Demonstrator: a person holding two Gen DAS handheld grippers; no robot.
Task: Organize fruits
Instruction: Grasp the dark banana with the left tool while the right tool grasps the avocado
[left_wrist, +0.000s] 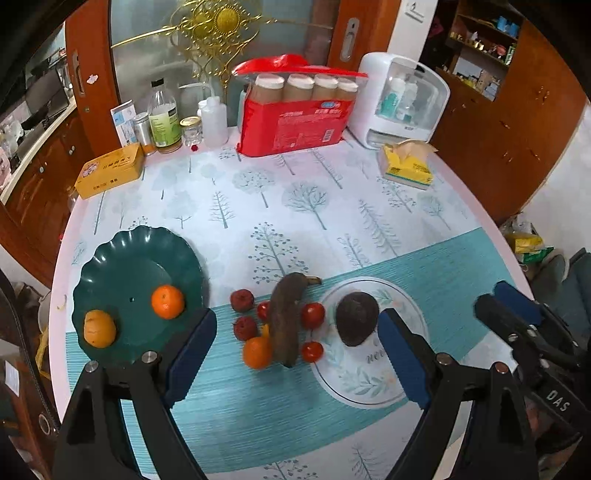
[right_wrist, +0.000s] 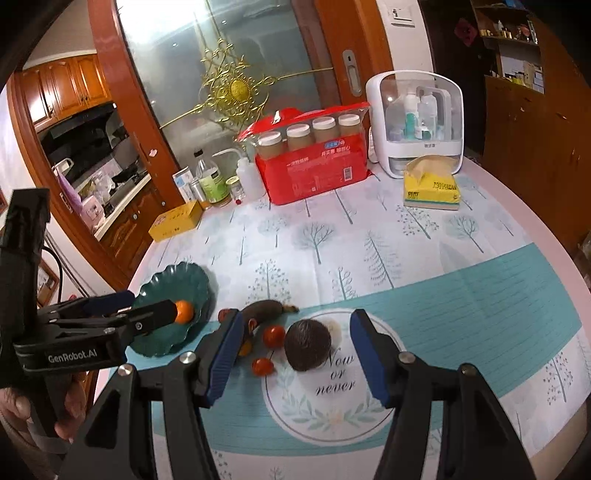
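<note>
Lying on the white plate (right_wrist: 369, 417), the avocado (right_wrist: 308, 345) sits between the right gripper's (right_wrist: 295, 362) open jaws.

On your counter (left_wrist: 332, 221): scalloped plate (left_wrist: 110, 258) at left holding two oranges (left_wrist: 167, 301); banana (left_wrist: 284, 321) amid tomatoes (left_wrist: 312, 315) at centre; avocado (left_wrist: 356, 318) on round plate (left_wrist: 369, 384) at right.

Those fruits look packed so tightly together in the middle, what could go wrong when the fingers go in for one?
The overripe banana lies against the cherry tomatoes and an orange, so reaching in may nudge a round one and send it rolling.

The banana looks soft and brown; a firm squeeze might mash it.

The two oranges on the green plate lie loose and could roll if the plate is bumped.
</note>
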